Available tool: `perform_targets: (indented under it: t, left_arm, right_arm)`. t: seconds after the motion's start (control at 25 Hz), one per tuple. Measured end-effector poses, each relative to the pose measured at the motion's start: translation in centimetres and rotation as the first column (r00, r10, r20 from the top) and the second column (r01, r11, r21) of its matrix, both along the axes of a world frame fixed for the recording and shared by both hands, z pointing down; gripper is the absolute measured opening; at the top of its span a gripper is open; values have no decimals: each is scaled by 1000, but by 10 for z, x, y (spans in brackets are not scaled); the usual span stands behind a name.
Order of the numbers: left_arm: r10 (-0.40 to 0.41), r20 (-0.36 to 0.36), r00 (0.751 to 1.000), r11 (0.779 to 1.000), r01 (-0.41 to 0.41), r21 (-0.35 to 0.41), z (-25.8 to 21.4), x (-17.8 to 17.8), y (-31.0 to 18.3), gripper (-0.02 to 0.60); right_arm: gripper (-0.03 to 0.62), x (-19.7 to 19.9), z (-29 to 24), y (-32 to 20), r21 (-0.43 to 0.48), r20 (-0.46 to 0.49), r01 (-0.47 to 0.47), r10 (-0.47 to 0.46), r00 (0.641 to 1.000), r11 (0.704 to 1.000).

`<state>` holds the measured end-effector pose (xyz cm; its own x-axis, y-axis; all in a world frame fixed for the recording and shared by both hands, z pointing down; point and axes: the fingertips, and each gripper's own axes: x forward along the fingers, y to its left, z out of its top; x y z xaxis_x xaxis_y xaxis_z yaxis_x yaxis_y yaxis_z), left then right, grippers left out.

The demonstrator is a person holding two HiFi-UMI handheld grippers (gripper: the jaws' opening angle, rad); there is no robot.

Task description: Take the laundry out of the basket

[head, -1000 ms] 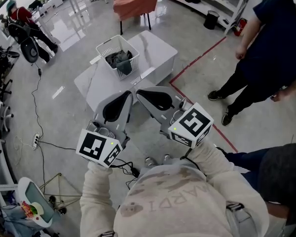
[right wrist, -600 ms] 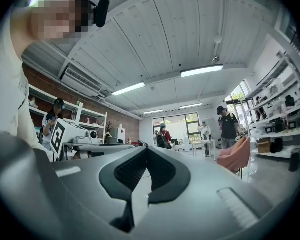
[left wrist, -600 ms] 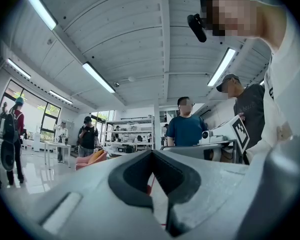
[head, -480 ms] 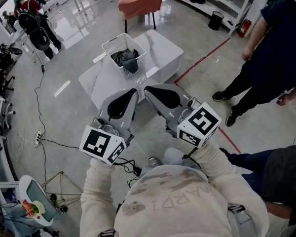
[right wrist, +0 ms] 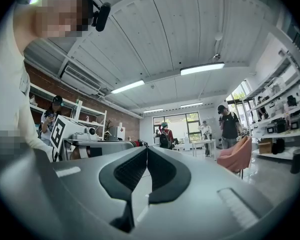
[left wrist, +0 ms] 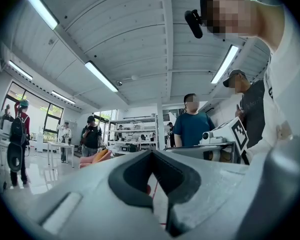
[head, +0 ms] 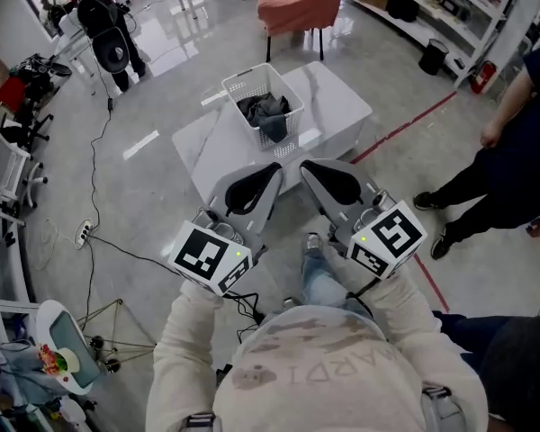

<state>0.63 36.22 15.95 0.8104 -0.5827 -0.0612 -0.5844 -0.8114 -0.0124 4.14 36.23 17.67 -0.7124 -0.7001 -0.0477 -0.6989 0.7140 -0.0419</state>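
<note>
Laundry untouched: the white basket (head: 244, 74) stands at the far edge of the white tabletop (head: 337, 97), with dark laundry (head: 268, 115) heaped inside and none of it lying outside. The person's left tool (head: 274, 167) and right tool (head: 304, 164), each with its jaws pressed together on nothing, point level toward the tabletop's near edge, apart from the basket. By all appearances the task has not begun; the reach into the basket and the removal of every garment remain.

basket (head: 232, 87) and table (head: 218, 148): shifted right in head view | left gripper (head: 273, 169), right gripper (head: 307, 166): shifted right too | bystander (head: 513, 156): nearer right edge | leg (head: 320, 277): now showing between arms
</note>
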Motion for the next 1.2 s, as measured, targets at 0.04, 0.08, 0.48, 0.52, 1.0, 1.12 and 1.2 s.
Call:
perform_targets:
  t: [0.04, 0.08, 0.48, 0.52, 1.0, 1.12, 1.2]
  left_arm:
    - [-4, 2, 1000, 1000, 4, -2, 2, 1, -9, 0]
    - [-7, 2, 1000, 1000, 7, -5, 3, 2, -18, 0]
    - [-68, 16, 998, 997, 69, -41, 17, 16, -133, 0]
    - [-76, 17, 997, 996, 77, -45, 18, 18, -147, 1]
    - [-191, 17, 981, 981, 192, -35, 10, 42, -271, 1]
    - [-195, 35, 980, 979, 196, -53, 19, 42, -289, 1]
    - [-200, 34, 979, 977, 202, -62, 23, 36, -302, 2]
  right_arm:
    - [31, 1, 2, -9, -4, 3, 5, -5, 1000, 1000]
    - [35, 1, 4, -19, -7, 5, 11, -10, 1000, 1000]
    - [58, 20, 16, -138, -46, 12, 72, -71, 997, 996]
    - [58, 23, 16, -151, -49, 13, 81, -81, 997, 995]
    - [60, 57, 18, -281, -55, 18, 162, -161, 987, 985]
    - [60, 57, 26, -298, -78, 26, 169, -168, 986, 983]
    - [60, 53, 30, -309, -87, 24, 166, -164, 986, 982]
